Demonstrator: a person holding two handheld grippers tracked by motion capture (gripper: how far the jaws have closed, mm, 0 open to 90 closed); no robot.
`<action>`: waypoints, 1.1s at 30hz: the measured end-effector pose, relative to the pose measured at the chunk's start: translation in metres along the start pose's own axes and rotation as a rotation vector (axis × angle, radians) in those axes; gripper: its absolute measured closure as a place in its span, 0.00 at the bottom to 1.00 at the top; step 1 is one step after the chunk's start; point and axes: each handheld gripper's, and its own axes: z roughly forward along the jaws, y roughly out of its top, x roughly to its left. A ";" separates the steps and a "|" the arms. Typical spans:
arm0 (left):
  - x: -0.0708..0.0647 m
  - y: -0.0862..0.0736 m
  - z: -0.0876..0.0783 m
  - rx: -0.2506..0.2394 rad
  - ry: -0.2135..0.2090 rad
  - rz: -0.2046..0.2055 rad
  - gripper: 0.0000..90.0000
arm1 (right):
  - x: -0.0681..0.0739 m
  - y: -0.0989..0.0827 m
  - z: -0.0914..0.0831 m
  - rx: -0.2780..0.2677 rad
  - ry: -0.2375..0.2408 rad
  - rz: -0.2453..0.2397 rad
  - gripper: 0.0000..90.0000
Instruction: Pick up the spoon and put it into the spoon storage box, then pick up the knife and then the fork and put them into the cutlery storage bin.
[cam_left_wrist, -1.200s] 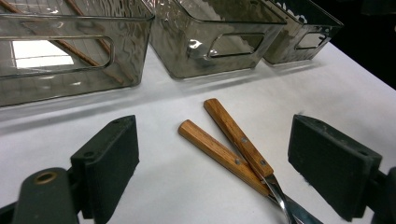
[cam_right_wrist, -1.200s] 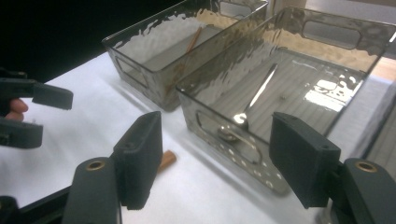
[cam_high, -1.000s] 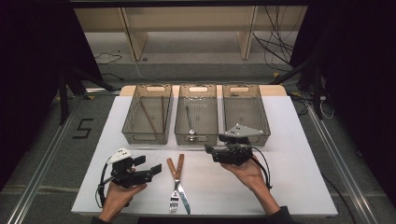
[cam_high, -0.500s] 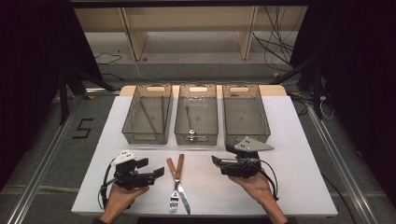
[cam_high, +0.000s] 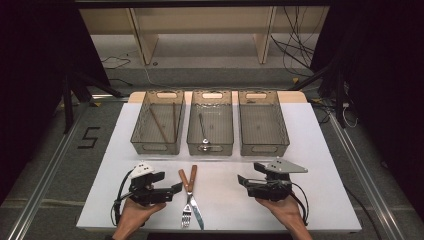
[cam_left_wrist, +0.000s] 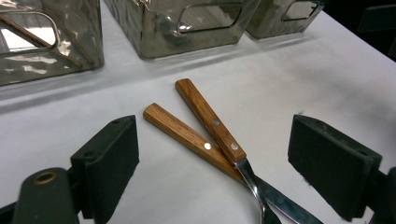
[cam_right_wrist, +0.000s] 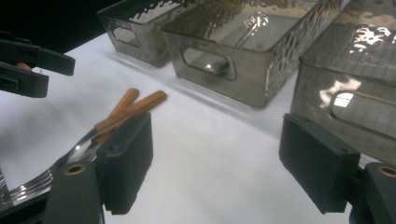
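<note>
Right gripper (cam_high: 242, 182) had dropped toward the surface (cam_high: 320, 150), empty jaws widening; left gripper (cam_high: 176, 189) spread. Crossed fork (cam_high: 187, 205) and knife (cam_high: 191, 199): stiff, slippery steel; wooden handles (cam_left_wrist: 196, 126) offered grip.

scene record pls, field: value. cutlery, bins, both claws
cutlery on table: fork and knife, wooden handles, crossed, lying between the claws
left bin: two thin brown sticks, likely chopsticks
middle bin: one spoon
right bin: contents unclear
left claw: open, nothing between jaws, aimed at the crossed handles
right claw: jaws have just been opening, nothing between them, low over the table
</note>
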 end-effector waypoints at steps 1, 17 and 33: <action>-0.001 0.000 0.001 0.001 0.000 0.001 0.18 | -0.001 -0.002 -0.001 -0.002 0.000 0.003 0.29; -0.007 -0.004 0.010 0.052 0.004 0.007 0.18 | -0.002 -0.013 -0.006 -0.001 0.004 0.018 0.26; -0.021 -0.008 0.027 0.130 0.036 0.051 0.23 | -0.001 -0.019 -0.010 0.007 -0.002 0.019 0.26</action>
